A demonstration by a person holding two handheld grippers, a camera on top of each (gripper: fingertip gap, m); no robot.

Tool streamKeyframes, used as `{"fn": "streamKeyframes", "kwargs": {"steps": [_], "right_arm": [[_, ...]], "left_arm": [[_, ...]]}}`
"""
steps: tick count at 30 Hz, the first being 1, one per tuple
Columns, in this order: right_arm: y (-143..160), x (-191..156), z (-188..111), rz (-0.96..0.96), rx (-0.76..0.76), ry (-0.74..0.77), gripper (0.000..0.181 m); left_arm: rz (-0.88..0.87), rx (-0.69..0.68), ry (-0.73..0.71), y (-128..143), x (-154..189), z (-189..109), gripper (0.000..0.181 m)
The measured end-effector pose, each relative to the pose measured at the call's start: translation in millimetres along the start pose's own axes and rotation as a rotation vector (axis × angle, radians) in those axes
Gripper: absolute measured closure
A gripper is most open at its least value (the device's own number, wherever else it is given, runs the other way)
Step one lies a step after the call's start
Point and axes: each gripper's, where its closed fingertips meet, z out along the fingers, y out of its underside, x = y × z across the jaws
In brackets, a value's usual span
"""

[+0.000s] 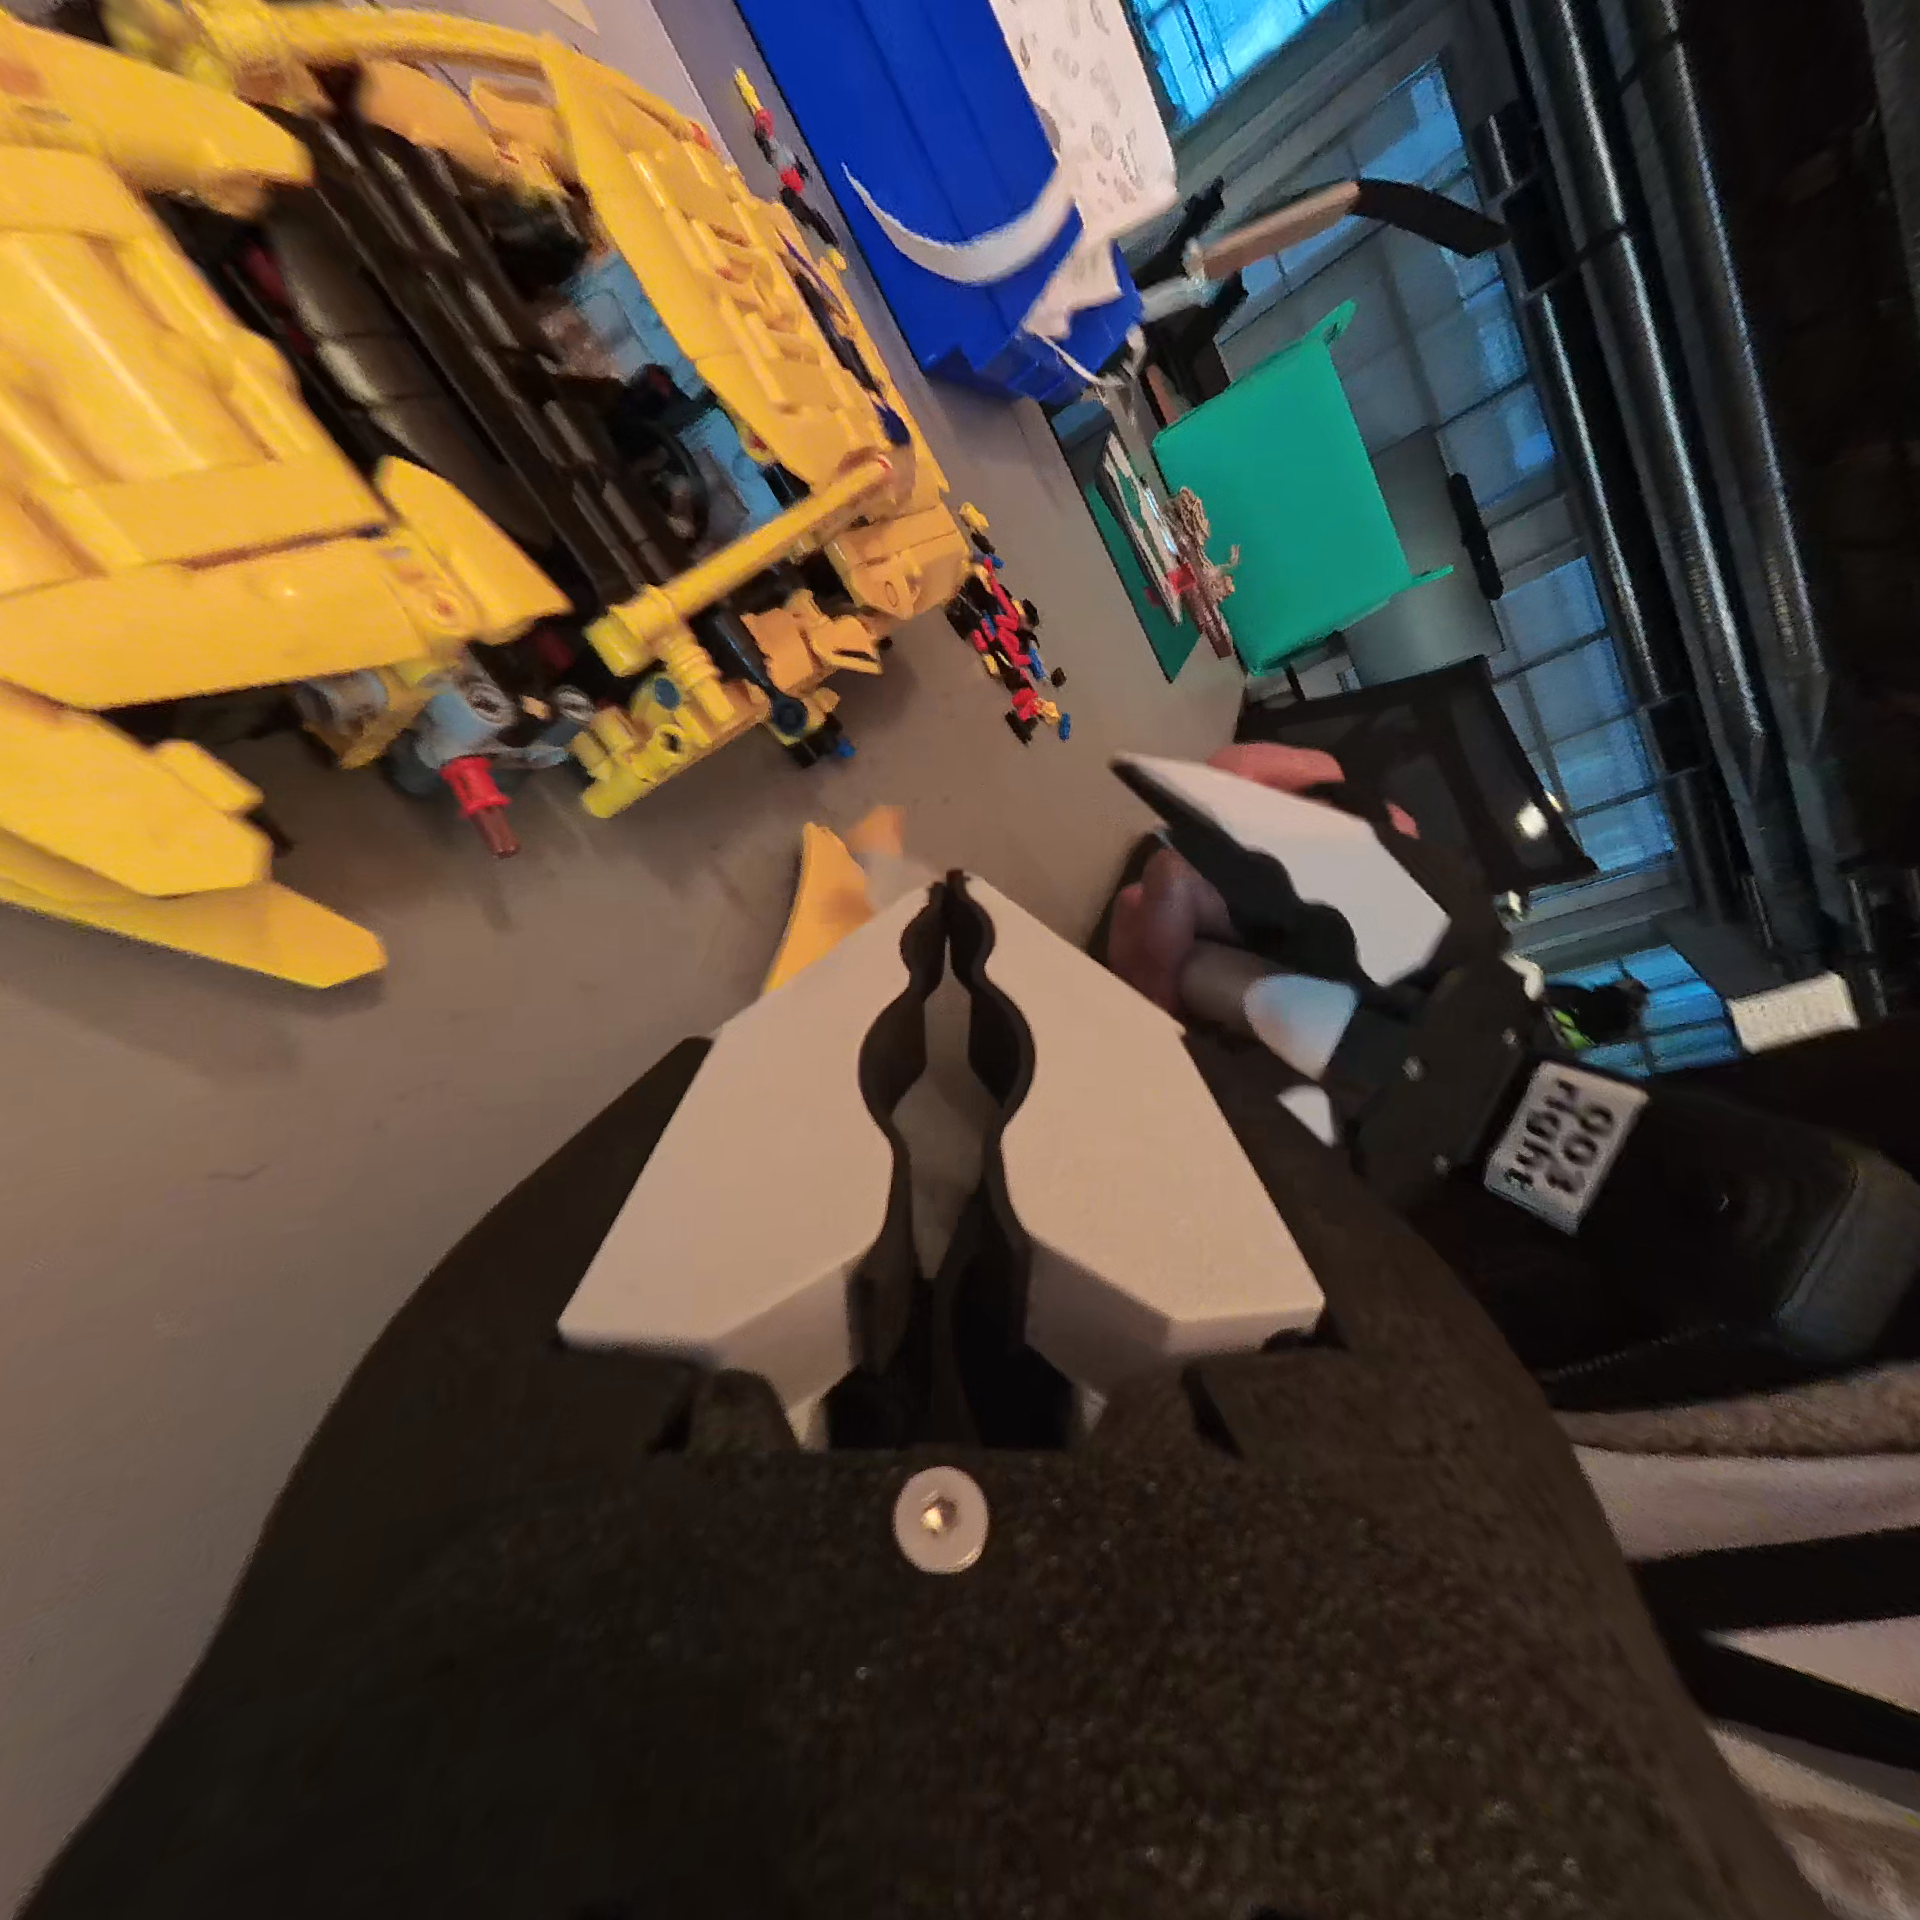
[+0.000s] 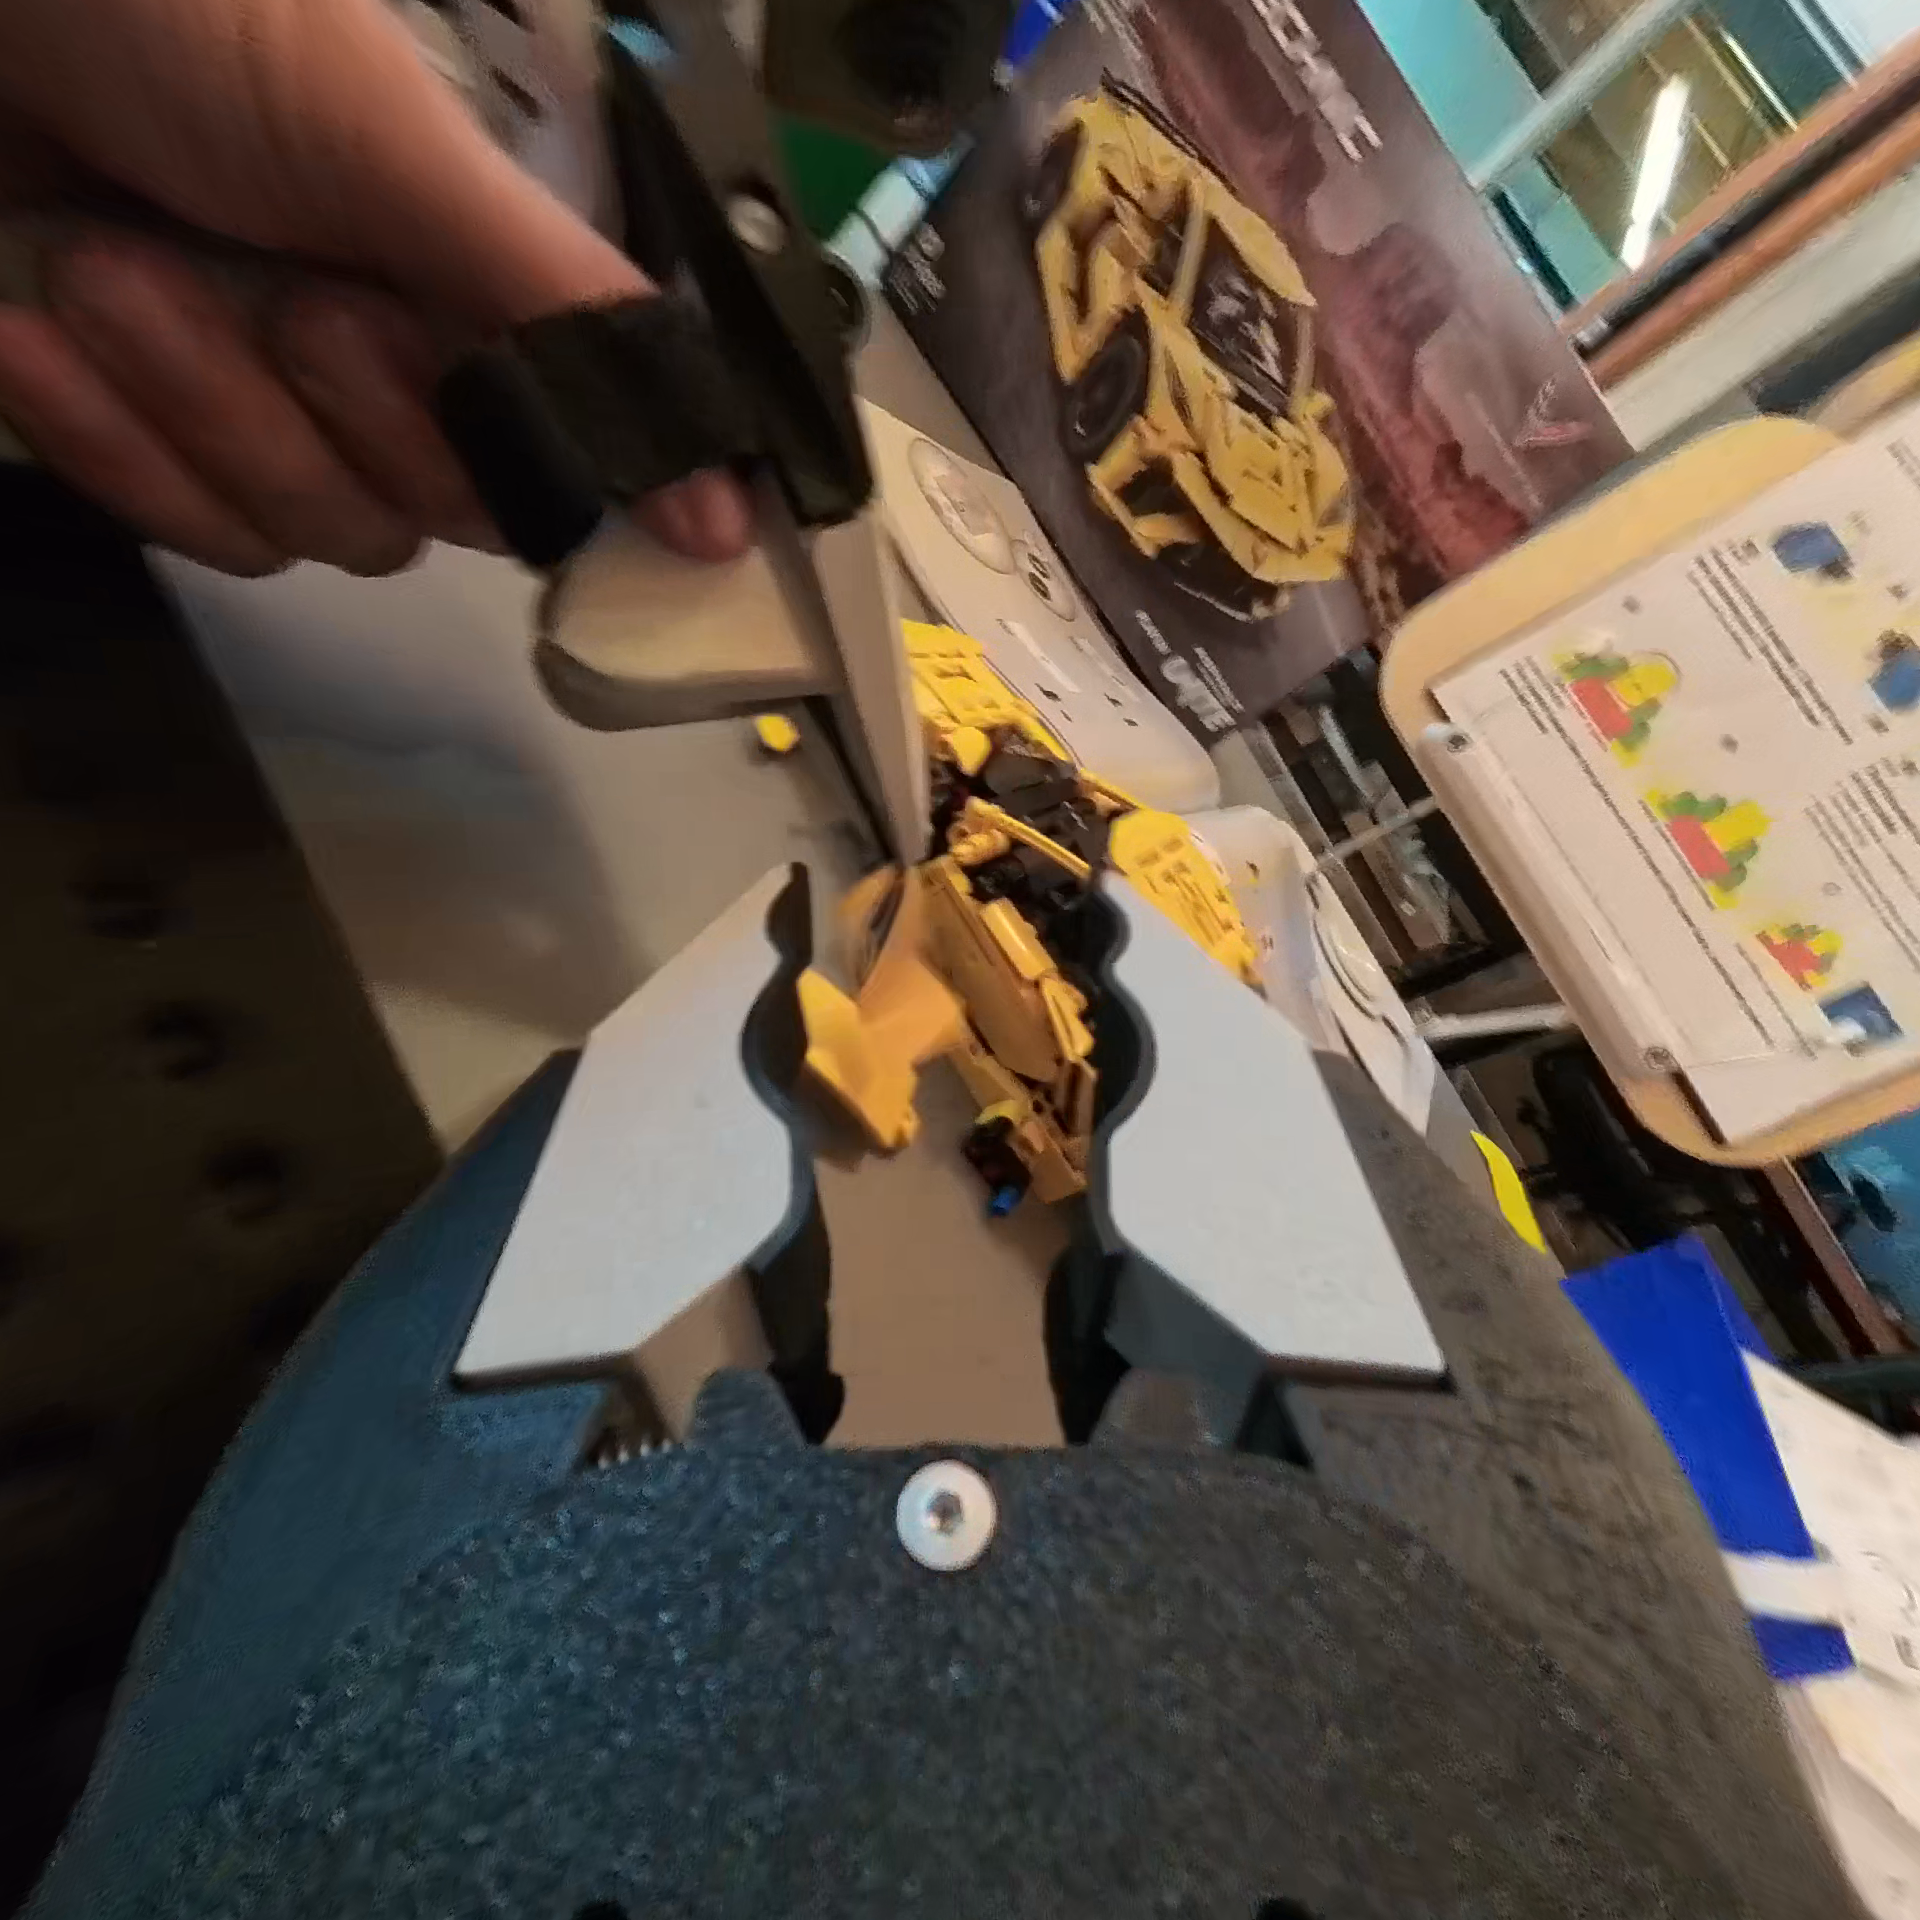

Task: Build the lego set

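Observation:
The big yellow lego car (image 1: 343, 436) stands on the grey table at upper left. In the right wrist view the yellow car (image 2: 1039, 966) shows between my right fingers, farther off. My left gripper (image 1: 953, 885) is shut, its tips low over the table. A loose yellow curved panel (image 1: 821, 904) sits just behind its tip, partly hidden; I cannot tell whether the tips pinch it. The left gripper (image 2: 902, 844) also shows in the right wrist view, held by a hand. My right gripper (image 2: 951, 891) is open and empty. It shows beside the left one (image 1: 1299, 894).
A pile of small loose pieces (image 1: 1008, 644) lies right of the car. A blue bin (image 1: 935, 187) and a green box (image 1: 1278, 499) stand farther back. The set's box (image 2: 1195, 364) and a board with an instruction sheet (image 2: 1683, 748) stand at the right.

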Motion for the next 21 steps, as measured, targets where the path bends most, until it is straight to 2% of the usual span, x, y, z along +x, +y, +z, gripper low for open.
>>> {"fn": "streamKeyframes", "kwargs": {"steps": [3,5,8,9,10,11,12,14,17,21], "right_arm": [[-2,-11,-1,-0.056,-0.005,-0.021,0.129],[2,-8,1,0.024,-0.018,-0.044,0.129],[2,18,-7,0.416,0.053,-0.151,0.135],[3,29,-11,0.561,0.083,-0.198,0.146],[6,34,-13,0.699,0.099,-0.283,0.16],[10,33,-14,0.825,0.102,-0.399,0.158],[12,30,-14,0.914,0.106,-0.527,0.148],[20,28,-9,1.078,0.083,-0.654,0.163],[20,18,-3,1.121,0.068,-0.744,0.168],[20,9,0,1.097,0.043,-0.752,0.168]], "left_arm": [[-0.018,0.039,0.0,-8,-6,-6,0.181],[-0.002,0.056,0.05,-11,1,-9,0.181],[0.103,0.047,0.05,-8,7,-14,0.181],[0.13,0.05,0.052,-8,9,-16,0.181],[0.146,0.048,0.062,-7,10,-17,0.181],[0.148,0.047,0.065,-6,11,-18,0.181],[0.149,0.049,0.067,-6,11,-18,0.181],[0.154,0.04,0.072,-3,13,-17,0.181],[0.151,0.032,0.067,-1,13,-14,0.181],[0.142,0.036,0.057,-1,13,-14,0.181]]}}
